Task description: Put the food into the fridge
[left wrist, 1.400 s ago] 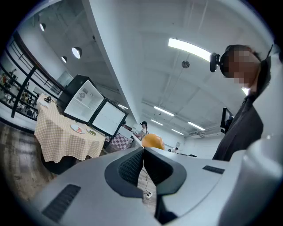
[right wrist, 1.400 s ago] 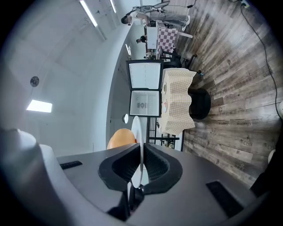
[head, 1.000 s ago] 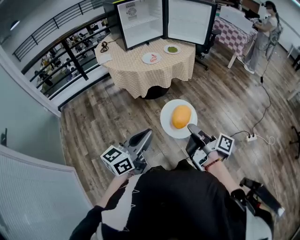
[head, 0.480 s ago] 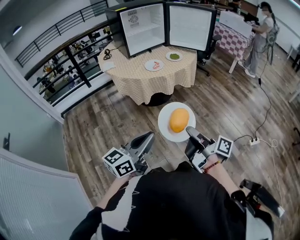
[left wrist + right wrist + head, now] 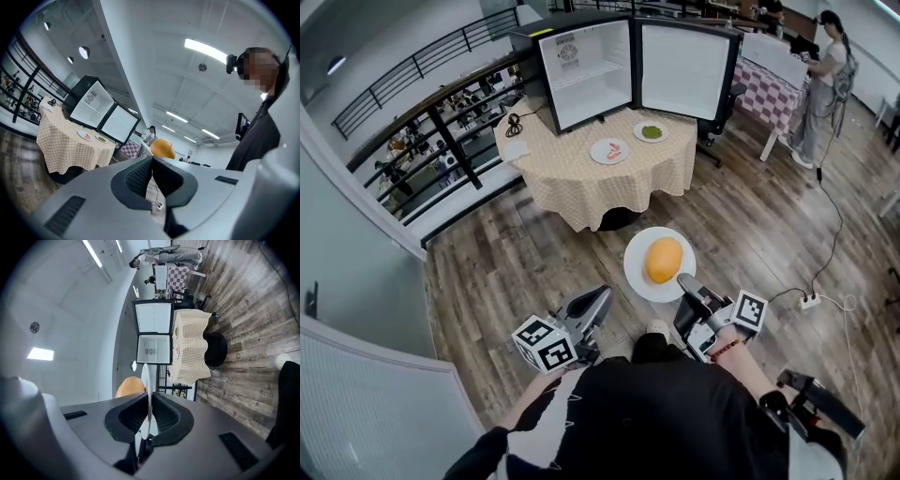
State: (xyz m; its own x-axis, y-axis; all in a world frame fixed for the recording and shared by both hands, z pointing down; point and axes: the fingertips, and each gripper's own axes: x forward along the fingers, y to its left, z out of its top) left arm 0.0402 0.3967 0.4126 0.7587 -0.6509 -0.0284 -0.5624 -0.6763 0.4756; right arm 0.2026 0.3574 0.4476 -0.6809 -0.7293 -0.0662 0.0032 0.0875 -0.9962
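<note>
**Carrying food toward the fridge**

Head view: right gripper (image 5: 684,280) holds a white plate (image 5: 639,272) of orange food (image 5: 664,259), well short of the far, open fridge (image 5: 591,66). Two dishes (image 5: 608,151) wait on the table (image 5: 572,178). Left gripper view: left gripper (image 5: 151,161) clenched, empty. Right gripper view: jaws pinch the plate's rim.

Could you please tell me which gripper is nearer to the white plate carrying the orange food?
Right. The right gripper clamps the plate at its near rim; the left gripper hangs apart from it, off to its left, shut and empty.
</note>
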